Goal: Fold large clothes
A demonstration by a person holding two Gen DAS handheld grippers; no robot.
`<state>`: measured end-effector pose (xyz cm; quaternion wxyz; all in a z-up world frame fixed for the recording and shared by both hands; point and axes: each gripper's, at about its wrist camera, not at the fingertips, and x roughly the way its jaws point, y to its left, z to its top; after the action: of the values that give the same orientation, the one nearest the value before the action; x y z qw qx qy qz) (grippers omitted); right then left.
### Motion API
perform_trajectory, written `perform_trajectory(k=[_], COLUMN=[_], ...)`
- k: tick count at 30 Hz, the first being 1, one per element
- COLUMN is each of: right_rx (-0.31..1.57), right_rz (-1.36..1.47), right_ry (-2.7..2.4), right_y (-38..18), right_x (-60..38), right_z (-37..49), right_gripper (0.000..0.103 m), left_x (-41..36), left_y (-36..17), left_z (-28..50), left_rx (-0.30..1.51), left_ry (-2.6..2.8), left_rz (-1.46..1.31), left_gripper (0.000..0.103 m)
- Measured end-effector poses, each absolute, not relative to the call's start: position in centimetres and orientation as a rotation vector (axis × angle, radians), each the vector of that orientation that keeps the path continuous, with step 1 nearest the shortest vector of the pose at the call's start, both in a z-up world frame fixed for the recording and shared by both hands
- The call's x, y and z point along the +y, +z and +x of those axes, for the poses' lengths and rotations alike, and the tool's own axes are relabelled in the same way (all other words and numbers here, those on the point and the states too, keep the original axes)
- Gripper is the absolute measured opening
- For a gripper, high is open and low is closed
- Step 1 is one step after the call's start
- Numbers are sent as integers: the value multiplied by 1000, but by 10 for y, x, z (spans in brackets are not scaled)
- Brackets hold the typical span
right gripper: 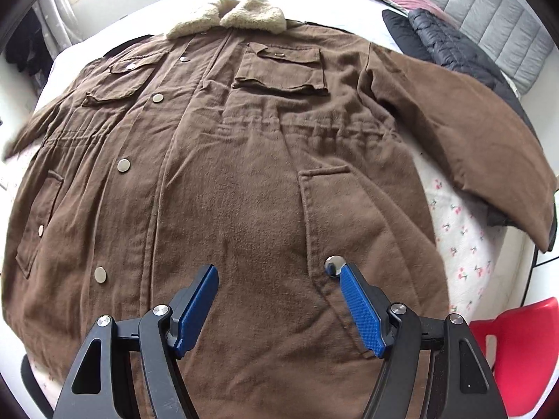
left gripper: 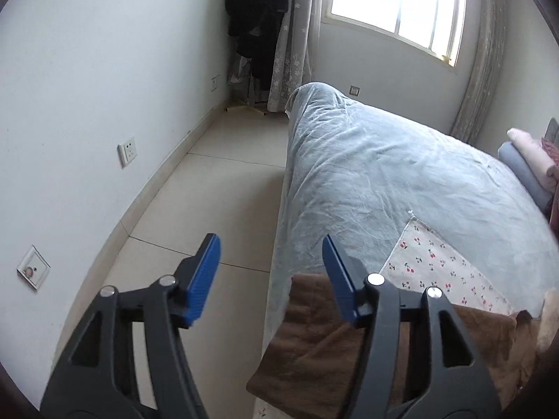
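A large brown coat (right gripper: pixel 244 174) with a cream fleece collar (right gripper: pixel 227 17) lies spread flat, front up, on the bed. Its right sleeve (right gripper: pixel 471 125) stretches out to the right. My right gripper (right gripper: pixel 276 272) is open and empty, just above the coat's lower front near a pocket snap (right gripper: pixel 334 263). In the left wrist view a brown part of the coat (left gripper: pixel 314 342) lies at the bed's near edge. My left gripper (left gripper: pixel 270 244) is open and empty above that edge, one finger over the floor.
The bed carries a grey-blue blanket (left gripper: pixel 384 174) and a cherry-print sheet (left gripper: pixel 443 269). A dark puffer jacket (right gripper: pixel 447 45) and pillows lie near the headboard. A red chair (right gripper: pixel 517 342) stands at the right. Tiled floor (left gripper: pixel 209 192) runs between bed and wall. Folded cloths (left gripper: pixel 527 160) lie far right.
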<state>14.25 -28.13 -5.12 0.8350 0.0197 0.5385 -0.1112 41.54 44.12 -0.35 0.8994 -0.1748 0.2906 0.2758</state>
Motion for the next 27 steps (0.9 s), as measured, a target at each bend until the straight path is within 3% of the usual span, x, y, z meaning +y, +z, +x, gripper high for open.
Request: perform_trajectory(k=[3,7,12,15,21,27], right_rx=[1143,1148,1133,1116,1053,911], right_rz=[41,66,80,96,239,354], right_ry=[-238,-227,-198,-224,-306,-423], right_y=[-53,-59,-61,-60,-48,-20], right_x=[-283,-282,-279,-290,-347,-423], right_z=[145,146,136,121,86,51], right_gripper=[73,73,73,73,73,77], left_x=[422,374,314,287,235,160], left_y=[-4,-18,-75,-101,-63,-14], left_z=[412,411,432,432,418,343], left_rx=[616,656,826,879,919,866], left_ry=[446,231,126,243,292,72], left_rz=[-368,-333,-209,-22,74,126], left_gripper=[62,75,76,88,87,89])
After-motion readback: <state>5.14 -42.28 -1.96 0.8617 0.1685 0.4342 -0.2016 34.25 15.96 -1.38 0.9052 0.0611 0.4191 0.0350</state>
